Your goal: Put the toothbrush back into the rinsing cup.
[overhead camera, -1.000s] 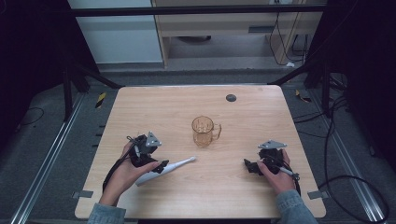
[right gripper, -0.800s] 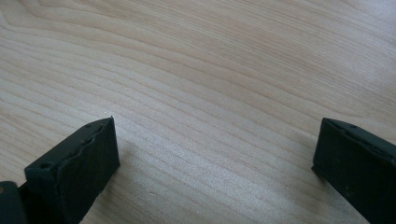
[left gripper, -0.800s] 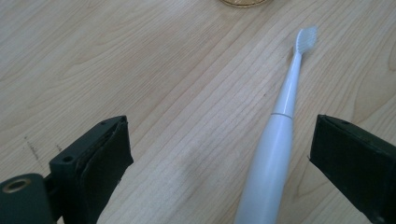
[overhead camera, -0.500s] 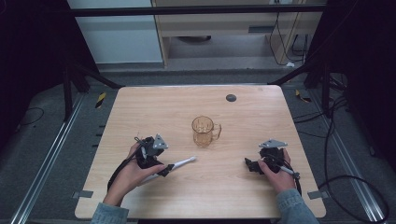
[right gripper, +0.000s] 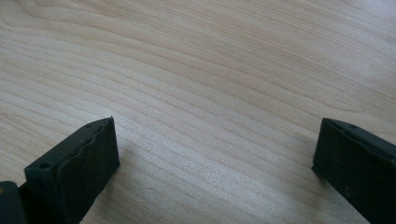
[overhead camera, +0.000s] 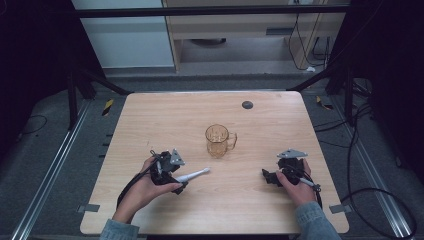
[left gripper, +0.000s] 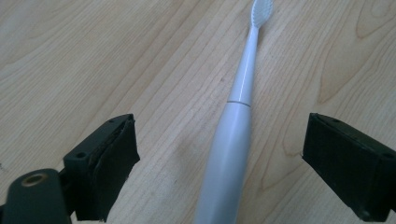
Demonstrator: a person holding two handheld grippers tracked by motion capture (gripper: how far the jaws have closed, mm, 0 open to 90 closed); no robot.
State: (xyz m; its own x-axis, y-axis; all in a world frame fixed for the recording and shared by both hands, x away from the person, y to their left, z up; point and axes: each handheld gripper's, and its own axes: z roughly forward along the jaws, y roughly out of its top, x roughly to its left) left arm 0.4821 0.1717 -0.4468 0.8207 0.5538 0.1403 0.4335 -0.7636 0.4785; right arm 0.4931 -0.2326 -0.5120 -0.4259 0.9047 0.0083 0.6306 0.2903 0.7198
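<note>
From the high view we see the left gripper (overhead camera: 175, 181) low over the wooden table (overhead camera: 150, 115), straddling the handle end of a white electric toothbrush (overhead camera: 194, 174) that lies flat with its brush head pointing toward the table's right. Our hand and the gripper body hide the rear of the handle. Just beyond the brush head stands an amber glass mug (overhead camera: 218, 140), upright, handle to the right, clear of the toothbrush. A small dark disc (overhead camera: 247, 105) lies near the far edge. The right gripper (overhead camera: 267, 176) rests on the table well apart from both; its jaw state is hard to judge from here.

In the left gripper view the jaws stand wide apart on either side of the toothbrush (left gripper: 233, 126), neither pad touching it; the handle's lower end is cut off by the frame.

In the right gripper view the jaws are spread wide above bare wood (right gripper: 210, 79), with nothing between them.
</note>
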